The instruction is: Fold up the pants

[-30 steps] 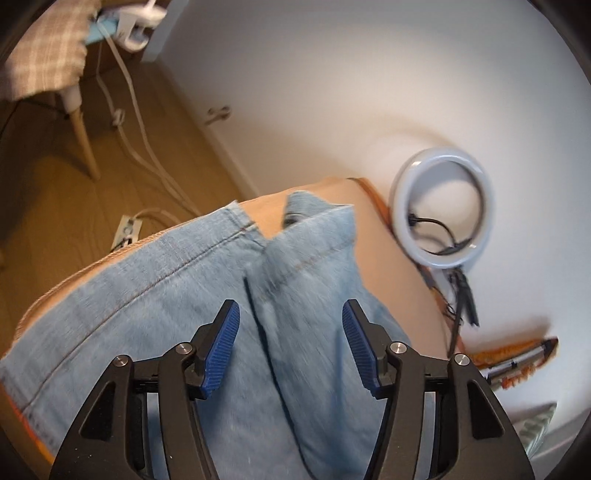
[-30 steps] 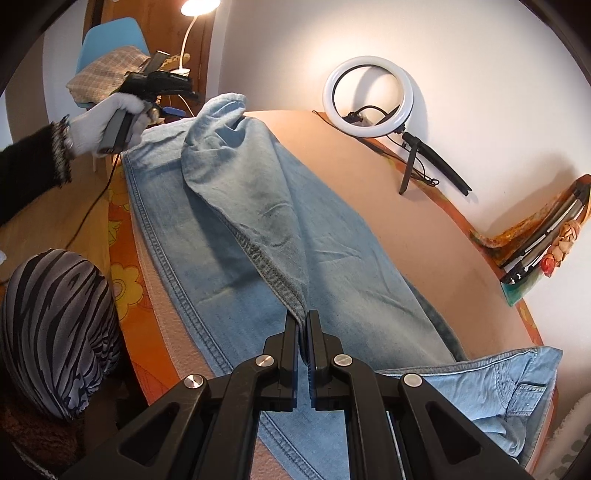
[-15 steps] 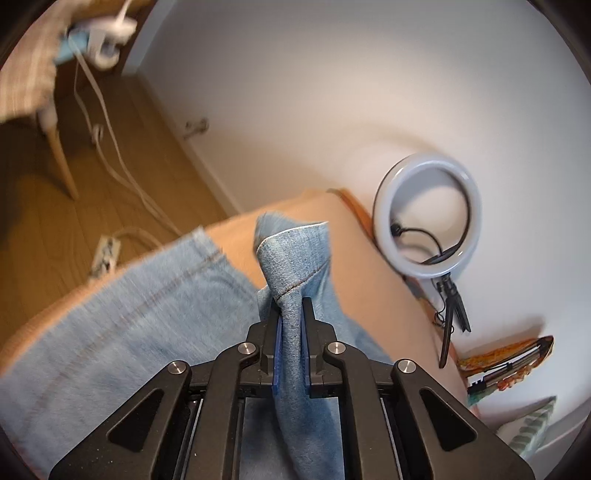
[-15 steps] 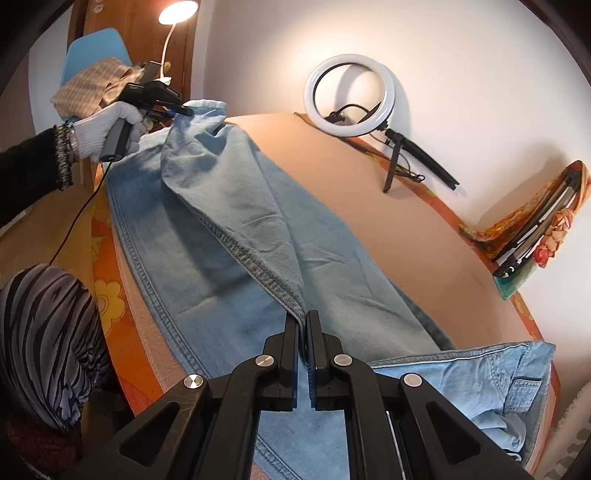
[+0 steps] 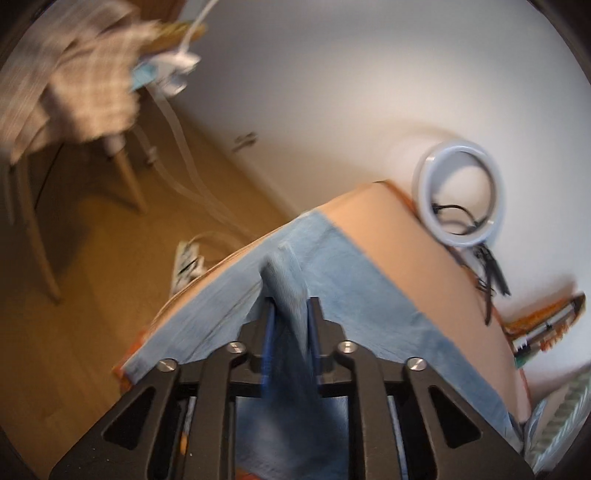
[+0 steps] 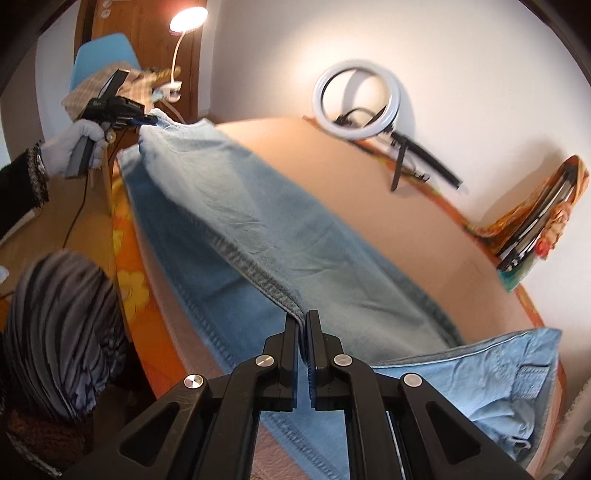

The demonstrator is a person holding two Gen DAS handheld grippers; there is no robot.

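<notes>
One pants [image 6: 258,229], two grippers [image 6: 303,325], one ring light [image 6: 356,99]

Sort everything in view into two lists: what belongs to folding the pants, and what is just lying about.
In the job:
- jeans
- left gripper, shut on the leg end
- right gripper, shut on the seam
- bed surface

Lying about:
- ring light
- desk lamp
- blue chair
- power strip

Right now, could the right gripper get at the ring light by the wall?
Probably not as things stand. The right gripper is shut on the jeans, so it isn't free. The tabletop between it and the ring light looks bare otherwise.
</notes>
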